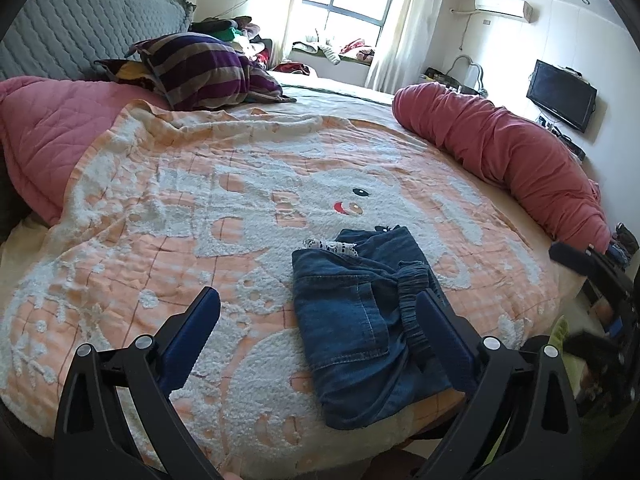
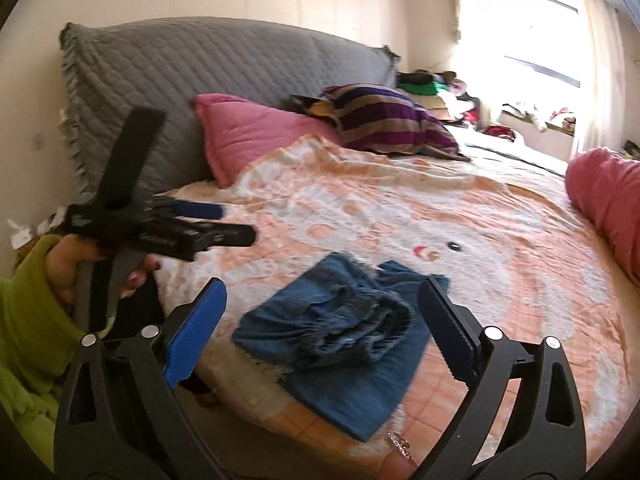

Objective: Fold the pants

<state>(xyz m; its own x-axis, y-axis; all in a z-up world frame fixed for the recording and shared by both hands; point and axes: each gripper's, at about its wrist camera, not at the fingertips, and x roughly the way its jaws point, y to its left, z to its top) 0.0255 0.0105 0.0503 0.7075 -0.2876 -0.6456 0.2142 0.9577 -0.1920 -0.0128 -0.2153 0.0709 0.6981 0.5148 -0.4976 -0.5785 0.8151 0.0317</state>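
The blue denim pants (image 1: 360, 320) lie folded into a small rectangle on the peach and white blanket (image 1: 200, 208), near the bed's front edge. They also show in the right wrist view (image 2: 340, 336), with the elastic waistband on top. My left gripper (image 1: 320, 312) is open and empty, just above and short of the pants, its right finger over their right edge. My right gripper (image 2: 324, 308) is open and empty, hovering in front of the pants. The left gripper shows in the right wrist view (image 2: 224, 224), held by a hand in a green sleeve.
A pink quilt (image 1: 52, 128) and a striped pillow (image 1: 200, 68) lie at the bed's head against a grey headboard (image 2: 200, 80). A rolled red duvet (image 1: 512, 160) lies along the far right. A TV (image 1: 560, 96) hangs on the wall.
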